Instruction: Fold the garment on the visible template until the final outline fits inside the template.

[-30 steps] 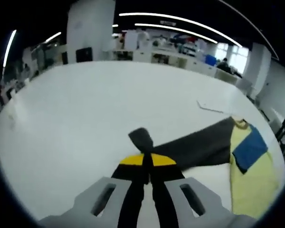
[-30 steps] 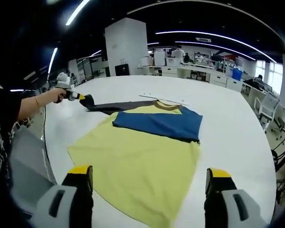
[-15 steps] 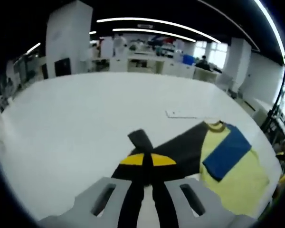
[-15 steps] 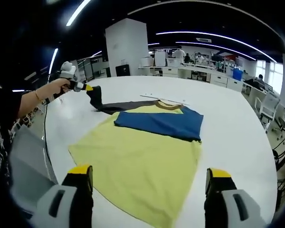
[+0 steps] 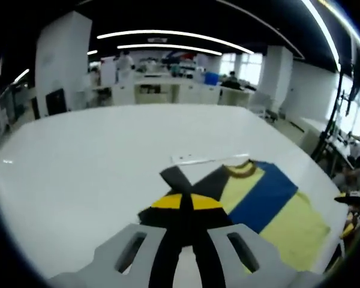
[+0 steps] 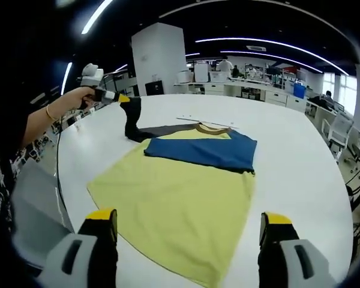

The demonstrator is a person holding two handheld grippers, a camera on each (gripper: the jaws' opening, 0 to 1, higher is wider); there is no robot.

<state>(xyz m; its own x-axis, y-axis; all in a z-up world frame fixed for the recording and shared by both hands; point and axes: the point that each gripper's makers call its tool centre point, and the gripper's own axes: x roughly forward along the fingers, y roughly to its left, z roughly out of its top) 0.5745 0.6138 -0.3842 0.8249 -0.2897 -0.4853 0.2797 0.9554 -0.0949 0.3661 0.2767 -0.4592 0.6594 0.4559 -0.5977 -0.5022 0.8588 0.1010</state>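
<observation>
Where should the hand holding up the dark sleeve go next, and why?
Probably carry the dark sleeve across over the yellow shirt and lay it down. The left gripper is shut on its cuff, lifted off the white table, and it sticks out beyond the body.

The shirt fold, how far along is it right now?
Done: one blue sleeve lies folded across the yellow shirt. In hand: the left gripper, jaws shut, holds the dark sleeve lifted off the white table. Left: laying that sleeve over and folding the body. The right gripper hangs open.
</observation>
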